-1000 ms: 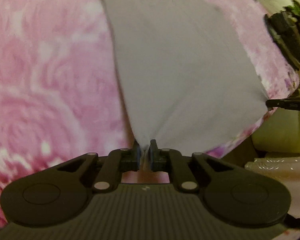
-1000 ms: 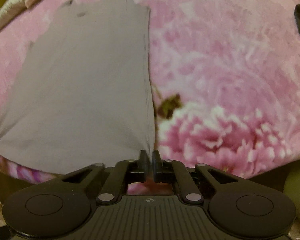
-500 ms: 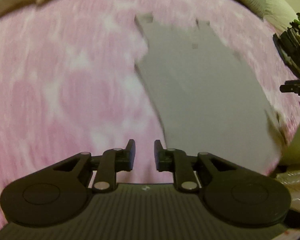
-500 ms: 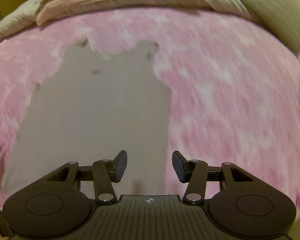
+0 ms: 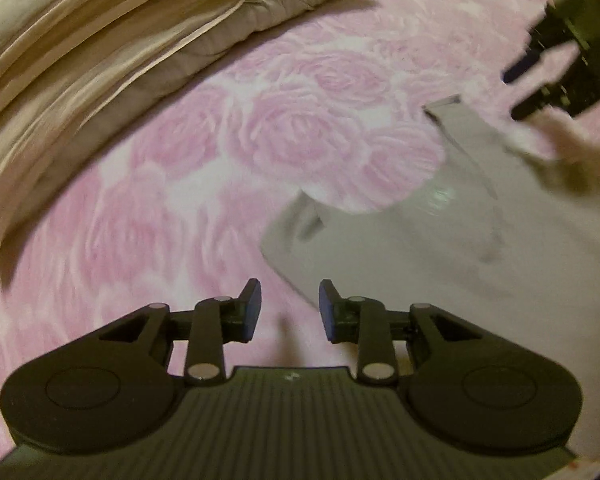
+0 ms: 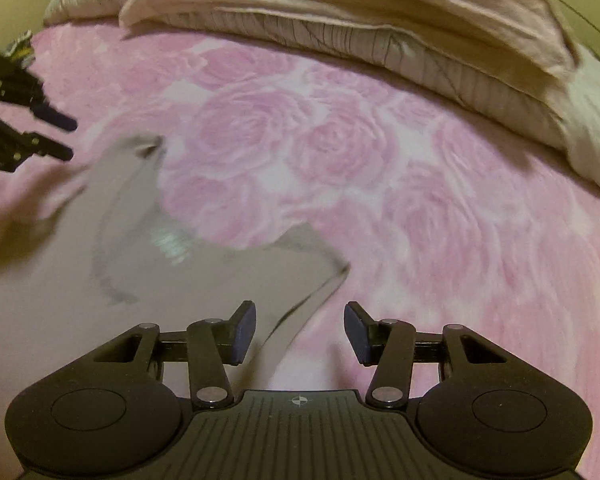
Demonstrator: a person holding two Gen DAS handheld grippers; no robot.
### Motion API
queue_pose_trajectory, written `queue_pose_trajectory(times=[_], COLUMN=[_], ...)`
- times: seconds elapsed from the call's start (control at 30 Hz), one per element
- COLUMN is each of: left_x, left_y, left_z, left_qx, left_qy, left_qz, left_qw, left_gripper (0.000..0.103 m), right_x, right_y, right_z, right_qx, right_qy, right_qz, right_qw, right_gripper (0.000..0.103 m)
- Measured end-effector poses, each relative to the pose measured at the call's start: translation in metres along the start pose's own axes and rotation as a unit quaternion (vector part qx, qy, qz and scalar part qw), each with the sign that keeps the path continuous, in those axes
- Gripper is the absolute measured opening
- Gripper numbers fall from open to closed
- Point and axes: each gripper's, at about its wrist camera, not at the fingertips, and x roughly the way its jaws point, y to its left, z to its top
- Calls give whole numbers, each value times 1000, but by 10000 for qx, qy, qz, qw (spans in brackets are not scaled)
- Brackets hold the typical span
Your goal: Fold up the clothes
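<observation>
Garment: a grey sleeveless top (image 5: 480, 248) lies flat on the pink rose-patterned blanket (image 5: 220, 160) of a bed, straps toward the pillows; both views are blurred.
Neckline: a curved scoop between the two straps, with a small pale label just below it, its print too smeared to read.
Left tongs (image 5: 288, 310): spread wide with nothing between the fingers, above the blanket just beside the near strap's outer edge; whether the right fingertip overlaps the cloth I cannot tell.
Right tongs (image 6: 300, 332): spread wide and empty, low over the other strap (image 6: 300, 312), whose edge runs up between the two fingers; contact cannot be judged.
Across views: each set of tongs appears in the other's camera, dark and blurred, near the far shoulder of the top.
Bedding: a beige folded quilt (image 6: 340, 12) and pale pillows (image 6: 588, 128) lie along the far side of the bed, well apart from the top.
</observation>
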Motion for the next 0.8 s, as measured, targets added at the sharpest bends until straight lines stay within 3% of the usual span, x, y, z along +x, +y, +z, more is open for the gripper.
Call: queue_pose_trajectory(times=[0.1,0.2,0.33,0.4,0.47,0.5,0.53,0.57,0.6,0.8], left_x=[29,47,61,68,72,73,74,74,74,74], left_y=[6,15,26,26,27,28,29,30,31,36], left_z=[11,18,26,30,33,36,37,39,40,36], left_qx=[328,313,151,219,289,285,277,262,198,-285], left_qy=[92,131,140,195,254,296,327,314,288,161], left_qz=[25,23,-379,-559,-661,-709,-757,-798,-747,-515], left_qw=[9994,9994,9991,9980,9971,9966,9962,9960,9966,9981], left_gripper=[27,27,27,27,27,26,22,8,4,4], right_x=[30,52,65,66,68,68,69,69,68,69], right_y=[-20,-32,-41,-42,-44,-46,-47,-48,-48,-53], right_z=[17,26,29,28,29,29,30,31,32,31], right_qx=[-49,-61,-203,-277,-253,-187,-150,-139,-161,-38], right_qy=[69,123,207,201,231,266,291,287,206,88], right_qz=[143,233,452,600,736,798,818,826,772,607], right_qw=[9999,9996,9986,9976,9967,9963,9961,9961,9967,9981], right_gripper=[47,47,46,34,5,0,0,0,0,0])
